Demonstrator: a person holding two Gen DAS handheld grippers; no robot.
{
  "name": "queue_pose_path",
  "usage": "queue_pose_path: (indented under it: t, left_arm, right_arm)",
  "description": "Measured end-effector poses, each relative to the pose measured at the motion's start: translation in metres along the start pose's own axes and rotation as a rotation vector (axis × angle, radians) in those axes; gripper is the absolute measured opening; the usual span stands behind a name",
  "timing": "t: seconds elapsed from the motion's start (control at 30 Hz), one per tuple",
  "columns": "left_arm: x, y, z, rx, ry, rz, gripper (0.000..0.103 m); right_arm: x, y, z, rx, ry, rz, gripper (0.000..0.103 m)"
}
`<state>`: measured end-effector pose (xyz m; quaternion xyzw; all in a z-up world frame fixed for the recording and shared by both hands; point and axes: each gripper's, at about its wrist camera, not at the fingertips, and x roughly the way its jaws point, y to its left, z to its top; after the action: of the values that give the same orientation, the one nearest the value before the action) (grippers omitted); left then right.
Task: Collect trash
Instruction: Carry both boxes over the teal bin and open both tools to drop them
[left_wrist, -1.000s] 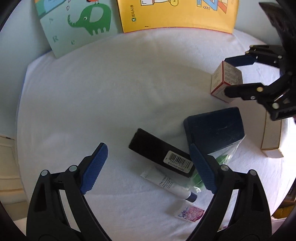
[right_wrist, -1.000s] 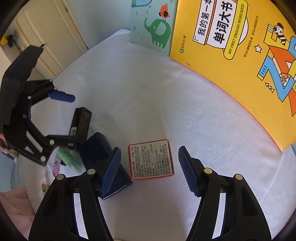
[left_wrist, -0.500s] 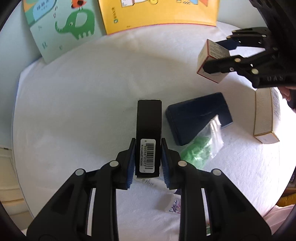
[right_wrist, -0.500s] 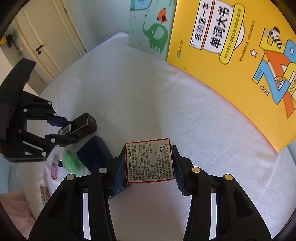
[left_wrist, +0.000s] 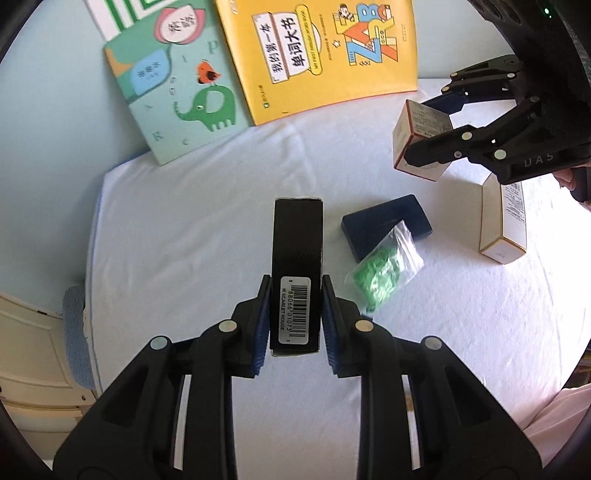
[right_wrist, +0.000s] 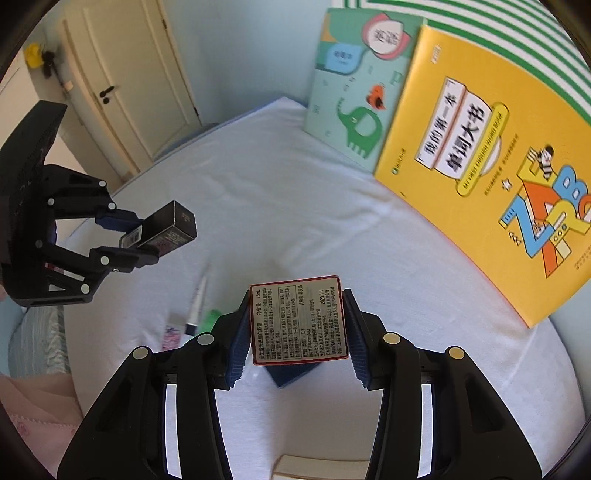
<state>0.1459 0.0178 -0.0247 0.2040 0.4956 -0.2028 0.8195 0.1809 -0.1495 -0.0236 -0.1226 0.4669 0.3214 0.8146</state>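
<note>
Black carton (left_wrist: 296, 254) clenched in left tongs (left_wrist: 295, 317), red-edged box (right_wrist: 298, 319) clenched in right tongs (right_wrist: 297, 332), above white sheet (left_wrist: 192, 236)

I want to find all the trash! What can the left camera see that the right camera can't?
Only the left wrist view shows the tall white box and the whole green bag. Only the right wrist view shows the tube, the pink sachet and the door. Both show the black box in the left gripper, the red-edged box in the right gripper, the navy box and the books.
</note>
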Motion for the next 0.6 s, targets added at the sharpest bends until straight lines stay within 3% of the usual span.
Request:
queue_pose_path:
  t: [0.33,0.6]
  left_arm:
    - [-0.053,0.029,-0.07,-0.147,-0.045,0.087,0.023]
    - [-0.091,0.063,-0.156,-0.306,-0.032,0.168,0.023]
  right_arm:
    - [0.003,0.094,0.022,-0.152,0.001,0.096,0.047]
    - [0.024,0.21,0.044,-0.325,0.021,0.228,0.047]
